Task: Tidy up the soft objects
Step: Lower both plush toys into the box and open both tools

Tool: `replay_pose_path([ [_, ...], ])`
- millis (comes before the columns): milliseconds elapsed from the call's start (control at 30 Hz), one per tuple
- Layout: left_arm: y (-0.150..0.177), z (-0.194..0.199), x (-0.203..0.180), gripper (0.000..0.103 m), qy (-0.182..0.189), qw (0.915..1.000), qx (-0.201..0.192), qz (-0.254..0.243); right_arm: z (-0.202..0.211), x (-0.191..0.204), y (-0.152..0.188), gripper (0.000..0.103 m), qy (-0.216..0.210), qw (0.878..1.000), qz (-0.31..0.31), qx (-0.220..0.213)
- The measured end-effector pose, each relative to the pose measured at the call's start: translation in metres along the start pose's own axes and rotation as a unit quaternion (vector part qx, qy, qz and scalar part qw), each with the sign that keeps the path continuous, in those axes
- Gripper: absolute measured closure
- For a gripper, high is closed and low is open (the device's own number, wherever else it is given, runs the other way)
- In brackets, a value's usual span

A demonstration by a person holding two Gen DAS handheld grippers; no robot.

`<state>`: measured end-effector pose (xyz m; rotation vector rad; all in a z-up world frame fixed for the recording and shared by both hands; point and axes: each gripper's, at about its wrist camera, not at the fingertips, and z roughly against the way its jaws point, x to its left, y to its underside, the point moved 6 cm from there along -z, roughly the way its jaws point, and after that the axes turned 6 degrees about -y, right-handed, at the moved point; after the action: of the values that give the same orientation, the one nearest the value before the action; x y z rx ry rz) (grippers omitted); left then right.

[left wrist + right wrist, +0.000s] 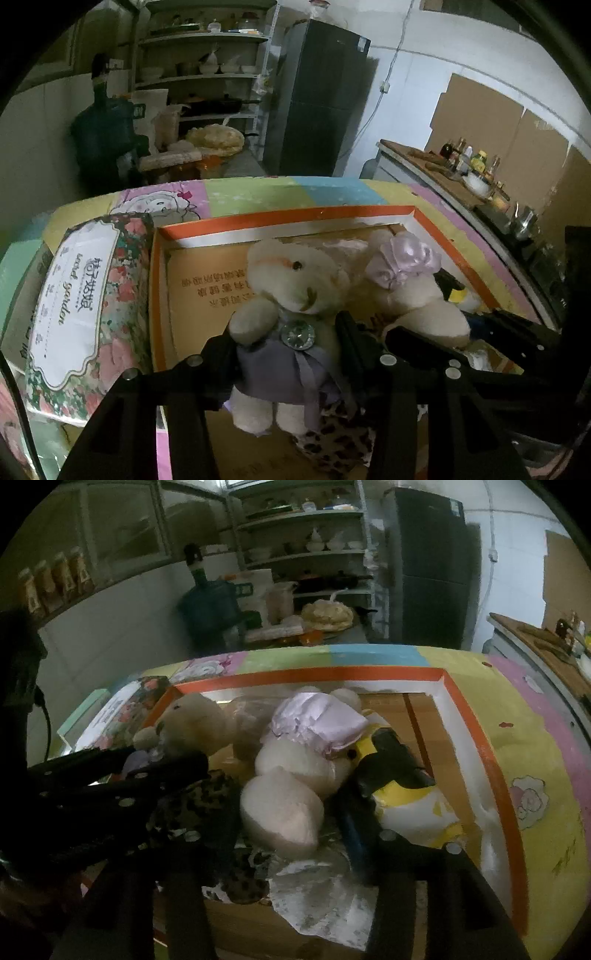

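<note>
My left gripper point(286, 347) is shut on a small cream teddy bear point(295, 280) in a purple dress with a gem and holds it over the orange-rimmed cardboard box point(288, 218). A bigger cream bear with a lilac bow point(406, 291) lies in the box behind it. In the right wrist view my right gripper point(291, 808) stands open around that bigger bear's leg point(284, 812), above a leopard-print cloth point(207, 812). A yellow and black plush point(399, 779) lies to its right. The left gripper with the small bear point(192, 720) shows at the left.
A floral tissue pack point(77, 306) lies left of the box on the pastel patchwork table cover point(517, 738). Crumpled plastic wrap point(321, 893) lies at the box's near side. Shelves, a fridge and a water jug stand behind; a counter with bottles point(469, 162) is at right.
</note>
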<state>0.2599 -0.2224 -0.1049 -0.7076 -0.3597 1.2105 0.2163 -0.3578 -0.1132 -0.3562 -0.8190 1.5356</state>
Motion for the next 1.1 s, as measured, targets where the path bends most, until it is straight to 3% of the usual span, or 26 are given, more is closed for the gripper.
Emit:
replay_pose_path([
  [400, 0.0, 0.009, 0.005, 0.037, 0.004, 0.9997, -0.02, 0.015, 0.009, -0.006, 0.0, 0.043, -0.004, 1.0, -0.01, -0.007],
  [567, -0.001, 0.022, 0.005, 0.02, 0.02, 0.9988, -0.038, 0.023, 0.021, -0.007, 0.002, 0.042, 0.001, 1.0, -0.011, -0.018],
  [767, 0.0, 0.043, 0.002, 0.019, 0.024, 0.9976, -0.063, 0.019, 0.04, -0.004, 0.005, 0.042, 0.005, 0.999, -0.014, -0.04],
  [967, 0.005, 0.064, 0.003, 0.019, 0.002, 0.996, -0.089, 0.009, 0.056, 0.0, 0.01, 0.042, 0.009, 0.998, -0.023, -0.061],
  [1100, 0.014, 0.075, 0.01, 0.019, 0.015, 0.9954, -0.093, 0.018, 0.066, 0.005, 0.012, 0.042, 0.016, 0.997, -0.028, -0.076],
])
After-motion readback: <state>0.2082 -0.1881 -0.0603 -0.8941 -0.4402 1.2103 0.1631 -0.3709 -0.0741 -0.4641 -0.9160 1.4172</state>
